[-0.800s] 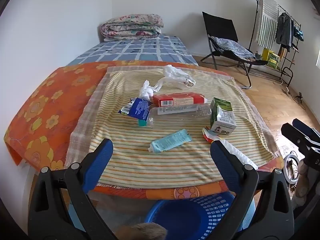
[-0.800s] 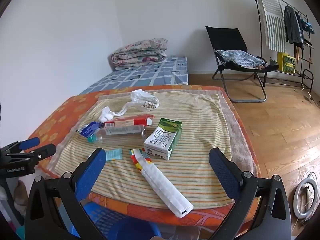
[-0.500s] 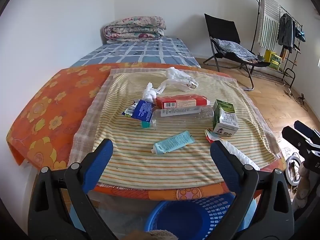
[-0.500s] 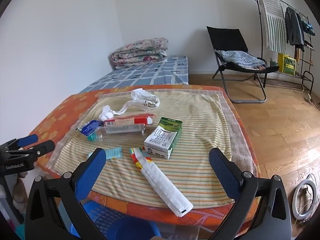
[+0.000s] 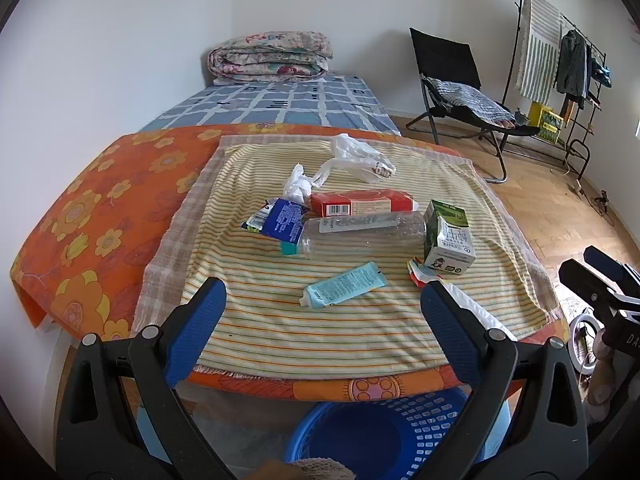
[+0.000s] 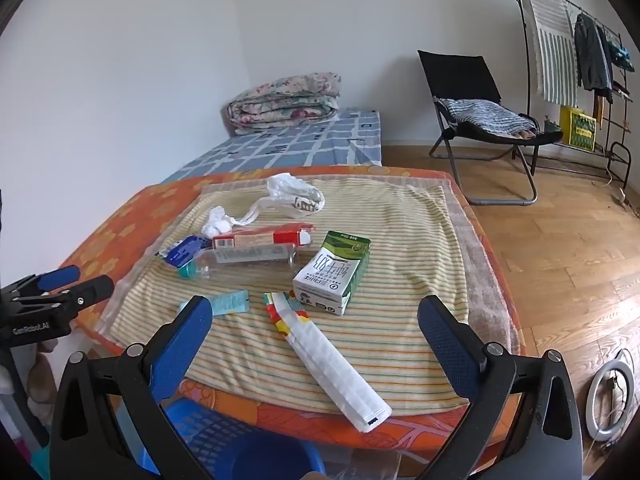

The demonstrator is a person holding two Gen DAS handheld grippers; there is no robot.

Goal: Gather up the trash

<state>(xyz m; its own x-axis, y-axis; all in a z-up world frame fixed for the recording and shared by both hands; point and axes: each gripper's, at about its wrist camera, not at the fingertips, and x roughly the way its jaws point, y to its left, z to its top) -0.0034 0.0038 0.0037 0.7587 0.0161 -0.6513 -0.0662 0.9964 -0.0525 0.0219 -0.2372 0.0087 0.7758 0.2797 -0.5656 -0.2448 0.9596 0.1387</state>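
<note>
Trash lies on a striped cloth (image 5: 280, 332) over a table: a teal tube (image 5: 344, 285), a clear plastic bottle (image 5: 362, 232), a red box (image 5: 360, 201), a blue wrapper (image 5: 282, 220), a green milk carton (image 5: 449, 238), a white plastic bag (image 5: 356, 158) and a long white wrapper (image 6: 334, 368). A blue basket (image 5: 384, 436) stands below the table's near edge. My left gripper (image 5: 322, 308) is open and empty, held before the near edge. My right gripper (image 6: 314, 328) is open and empty, above the white wrapper's side of the table.
An orange flowered cover (image 5: 100, 216) lies under the cloth. A bed with a folded quilt (image 5: 272, 58) is behind. A black folding chair (image 5: 460, 80) and a clothes rack (image 5: 560, 48) stand at the right on the wooden floor. A ring light (image 6: 612, 400) lies on the floor.
Both grippers have shifted slightly; the table's contents sit a little lower and nearer in the left view. Nothing on the table has moved.
</note>
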